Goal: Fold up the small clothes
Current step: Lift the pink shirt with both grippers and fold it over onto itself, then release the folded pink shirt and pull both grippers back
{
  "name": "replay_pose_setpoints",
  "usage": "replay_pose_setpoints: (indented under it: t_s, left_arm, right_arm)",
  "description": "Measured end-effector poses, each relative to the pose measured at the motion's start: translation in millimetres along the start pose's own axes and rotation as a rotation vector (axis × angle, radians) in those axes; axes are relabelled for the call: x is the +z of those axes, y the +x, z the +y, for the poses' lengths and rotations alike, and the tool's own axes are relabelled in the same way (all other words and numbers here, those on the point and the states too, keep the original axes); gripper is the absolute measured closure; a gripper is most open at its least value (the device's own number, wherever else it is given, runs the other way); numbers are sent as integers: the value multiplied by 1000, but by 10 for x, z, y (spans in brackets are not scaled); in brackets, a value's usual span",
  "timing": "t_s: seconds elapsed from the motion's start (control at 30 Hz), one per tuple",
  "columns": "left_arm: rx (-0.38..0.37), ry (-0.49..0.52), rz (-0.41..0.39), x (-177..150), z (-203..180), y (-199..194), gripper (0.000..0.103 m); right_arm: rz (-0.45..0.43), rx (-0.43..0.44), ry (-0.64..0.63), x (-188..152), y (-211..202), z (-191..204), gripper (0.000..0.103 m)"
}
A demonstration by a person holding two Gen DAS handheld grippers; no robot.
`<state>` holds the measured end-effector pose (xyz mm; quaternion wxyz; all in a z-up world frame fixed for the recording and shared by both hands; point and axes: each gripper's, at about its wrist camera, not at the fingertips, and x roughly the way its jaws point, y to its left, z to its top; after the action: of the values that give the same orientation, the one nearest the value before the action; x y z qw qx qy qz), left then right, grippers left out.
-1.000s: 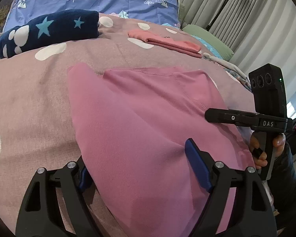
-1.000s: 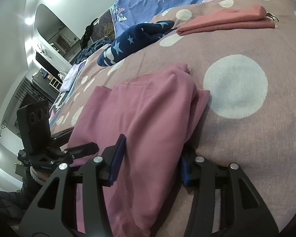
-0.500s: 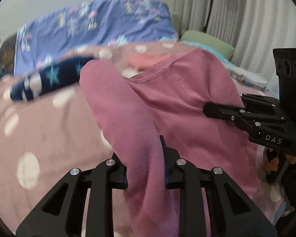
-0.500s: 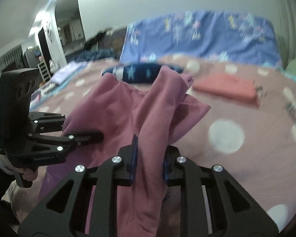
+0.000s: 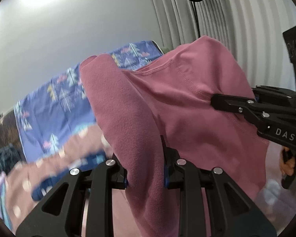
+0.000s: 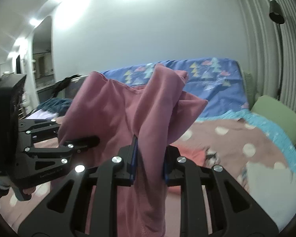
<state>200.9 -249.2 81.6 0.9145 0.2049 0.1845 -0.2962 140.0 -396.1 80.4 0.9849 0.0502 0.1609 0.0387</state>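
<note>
A pink garment (image 5: 167,102) hangs in the air between both grippers, lifted off the bed. My left gripper (image 5: 145,169) is shut on one bunched edge of it. My right gripper (image 6: 149,162) is shut on the other edge; the pink garment (image 6: 116,114) drapes up over and down between its jaws. The right gripper also shows in the left wrist view (image 5: 246,106) at the right, clamped on the cloth. The left gripper shows in the right wrist view (image 6: 69,144) at the left.
The bed has a pink spotted cover (image 6: 236,138) and a blue patterned sheet (image 6: 213,83) at the back. A folded coral garment (image 6: 191,152) and a dark blue starred item (image 5: 59,181) lie on it. A green pillow (image 6: 276,112), curtains and a floor lamp (image 6: 276,13) stand right.
Both grippers closed on the pink garment's edges and lifted it off the bed; the views tilted up toward the wall.
</note>
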Motion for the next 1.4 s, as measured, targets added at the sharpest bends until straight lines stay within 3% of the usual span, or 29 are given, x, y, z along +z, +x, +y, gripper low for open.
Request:
replay_pose_setpoints:
  t_s: [0.17,0.37,0.43,0.5,0.53,0.57,0.6,0.77,0.8,0.87,1.03,1.17,1.27,1.4]
  left_arm:
    - [96,109,-5,439,15,697,77]
    - [125,139,33,503,-21,1408,76]
    - [169,130,58,422,-19,1669,64]
    - [310,157,93,245,-9,1930,16]
    - [363,187,112,104,9,2027,13]
    - [379,204,134,-8,29,2089,13]
    - [368,207,188,-194,77,2172,13]
    - [217,179,340,-908,115,2232,13]
    - [214,171,353,-1043,85,2203,13]
    - [236,112,300,-1128,73,2032,13]
    - [142,-18,300,-1194,63,1590,13]
    - [48,-51,232,-1280,-78,969,9]
    - [23,-81,144,-1312,-260,404,2]
    - [-3,-146,66,-1314,-361,-219,2]
  right_arm:
    - [23,-64,93,262,588,-466,82]
    - [61,-137,132,192,1170,-825,82]
    - [87,-145,142,114,1427,-959,80]
    - [149,-209,119,-42,1697,-1057,51]
    - [218,-317,106,-188,1857,-1128,16]
    - [267,-392,107,-315,1943,-1186,18]
    - [325,-409,123,-525,2023,-1262,20]
    - [488,-291,300,-1317,2014,-1424,20]
    - [477,-266,367,-1351,1905,-1447,20]
    - [446,-263,413,-1356,1673,-1412,19]
    - [405,-277,342,-1473,1141,-1116,18]
    - [298,-296,338,-1541,471,-811,13]
    - [242,-332,276,-1543,46,-531,8]
    - [173,-301,226,-1473,-554,-149,4]
